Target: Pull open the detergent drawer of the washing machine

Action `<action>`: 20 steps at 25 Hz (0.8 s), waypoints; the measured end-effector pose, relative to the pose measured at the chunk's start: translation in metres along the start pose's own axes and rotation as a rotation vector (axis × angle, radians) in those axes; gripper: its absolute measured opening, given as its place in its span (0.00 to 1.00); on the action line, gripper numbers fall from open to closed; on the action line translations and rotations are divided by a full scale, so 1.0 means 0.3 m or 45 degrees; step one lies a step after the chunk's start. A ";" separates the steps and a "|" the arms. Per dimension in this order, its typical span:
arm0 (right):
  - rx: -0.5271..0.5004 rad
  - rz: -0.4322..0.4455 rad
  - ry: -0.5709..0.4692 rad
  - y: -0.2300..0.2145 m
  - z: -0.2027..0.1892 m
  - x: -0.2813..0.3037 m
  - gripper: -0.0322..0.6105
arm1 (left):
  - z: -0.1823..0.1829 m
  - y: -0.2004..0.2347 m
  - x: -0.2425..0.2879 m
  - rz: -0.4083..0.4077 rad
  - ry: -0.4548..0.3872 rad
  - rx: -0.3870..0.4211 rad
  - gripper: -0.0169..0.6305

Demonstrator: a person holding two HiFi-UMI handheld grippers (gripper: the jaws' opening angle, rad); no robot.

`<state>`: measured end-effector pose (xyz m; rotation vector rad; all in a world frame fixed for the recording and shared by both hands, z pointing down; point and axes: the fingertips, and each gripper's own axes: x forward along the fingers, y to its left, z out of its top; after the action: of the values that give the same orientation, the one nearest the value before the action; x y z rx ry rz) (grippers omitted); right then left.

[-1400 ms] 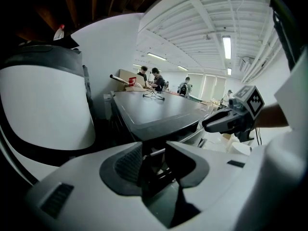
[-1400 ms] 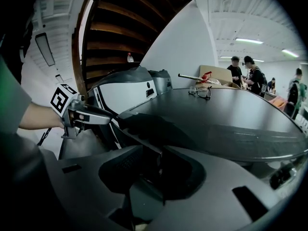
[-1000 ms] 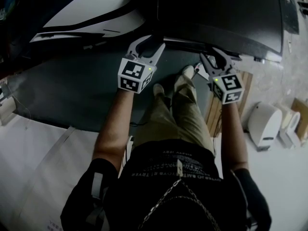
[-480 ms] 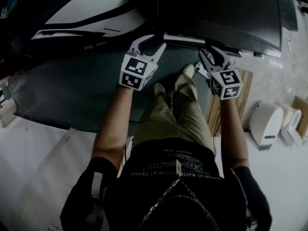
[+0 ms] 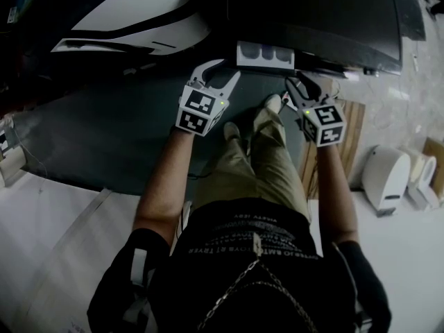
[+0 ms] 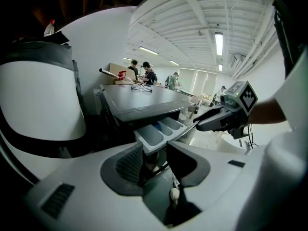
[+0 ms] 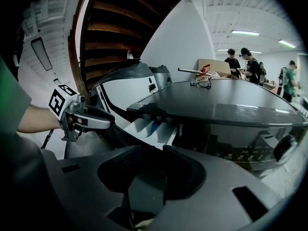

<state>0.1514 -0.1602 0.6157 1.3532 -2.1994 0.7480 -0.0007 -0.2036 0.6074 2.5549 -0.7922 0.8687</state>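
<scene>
Detergent drawer (image 5: 266, 54) is part-way out of the dark washing machine (image 5: 316, 12), at its top left corner. Pale tray with its compartments showing, front edge on the near side.

Left gripper (image 5: 223, 71): jaws wide apart, nothing between them. In the left gripper view the drawer (image 6: 156, 133) sits just beyond the tips, not clamped. In the head view its right fingertip is just beside the drawer's near left corner; I can't tell whether it touches.

Right gripper (image 5: 300, 87): jaws also apart, narrower, and empty. It sits near the drawer's right corner, below the machine's front edge. Its own view has the drawer (image 7: 151, 126) ahead of the jaws, not in them.

White appliance (image 5: 132, 9) stands directly left of the machine, so side room is tight there.

Handling, my read:
- Thin moulded plastic: light and stiff, but the front lip is smooth, so it's likely slippery in the pads.
- It rides on slides, so an off-centre pull could rack it and make it bind.
- Best hold is the middle of the front panel, pinched top and bottom, pulled straight toward the near side.
- Expect an end stop, so no yanking.
</scene>
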 end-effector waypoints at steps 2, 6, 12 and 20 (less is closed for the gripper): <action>0.004 -0.003 0.001 0.016 -0.011 -0.013 0.25 | -0.015 -0.016 -0.014 -0.002 0.004 -0.004 0.26; 0.023 -0.019 -0.013 0.034 -0.038 -0.037 0.25 | -0.040 -0.045 -0.031 -0.013 0.008 -0.012 0.26; 0.016 -0.033 0.000 0.068 -0.076 -0.075 0.25 | -0.073 -0.088 -0.062 -0.036 0.031 0.009 0.26; 0.032 -0.052 0.009 0.109 -0.133 -0.120 0.25 | -0.125 -0.147 -0.099 -0.050 0.049 0.028 0.26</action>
<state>0.1406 -0.0982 0.6164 1.4012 -2.1575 0.7671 -0.0110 -0.1395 0.6117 2.5558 -0.7229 0.9161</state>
